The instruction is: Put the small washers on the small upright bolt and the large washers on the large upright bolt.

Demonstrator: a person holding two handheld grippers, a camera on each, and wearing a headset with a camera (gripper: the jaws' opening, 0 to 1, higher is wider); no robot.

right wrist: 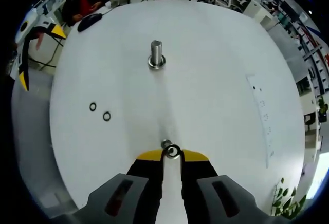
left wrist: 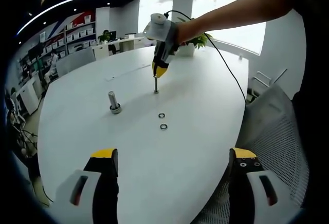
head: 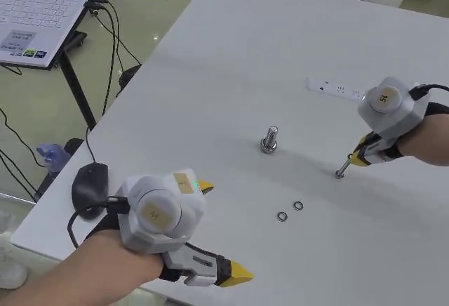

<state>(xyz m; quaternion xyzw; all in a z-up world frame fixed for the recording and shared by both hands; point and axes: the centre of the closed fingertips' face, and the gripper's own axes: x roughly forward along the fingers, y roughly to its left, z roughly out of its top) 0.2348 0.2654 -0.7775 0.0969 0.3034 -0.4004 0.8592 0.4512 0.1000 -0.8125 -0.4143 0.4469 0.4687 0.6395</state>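
1. While the right gripper [right wrist: 172, 157] stands over the thin silver upright bolt [right wrist: 165, 144], its yellow-tipped fingers are closed almost together on a small silver ring washer [right wrist: 173, 151]. The washer is pinched at the very fingertips, at the bolt's top; whether it touches the bolt or sits just above cannot be told
2. Left gripper [left wrist: 174, 154]: fingers spread wide, nothing held
3. Two loose silver ring washers [left wrist: 161, 115] lie flat, side by side, on the white table [left wrist: 205, 95], ahead of the left fingers and well apart from the right fingers
4. Thick silver upright bolt [right wrist: 156, 54] stands well ahead of the right fingers; a ring appears seated at its foot, likely a large washer
5. Step in hand, by judgement: threading a small washer onto the thin bolt
6. Next move calls for centring the ring's hole over the bolt's top, then easing the right fingers apart so that it drops; the loose washers remain to be fetched
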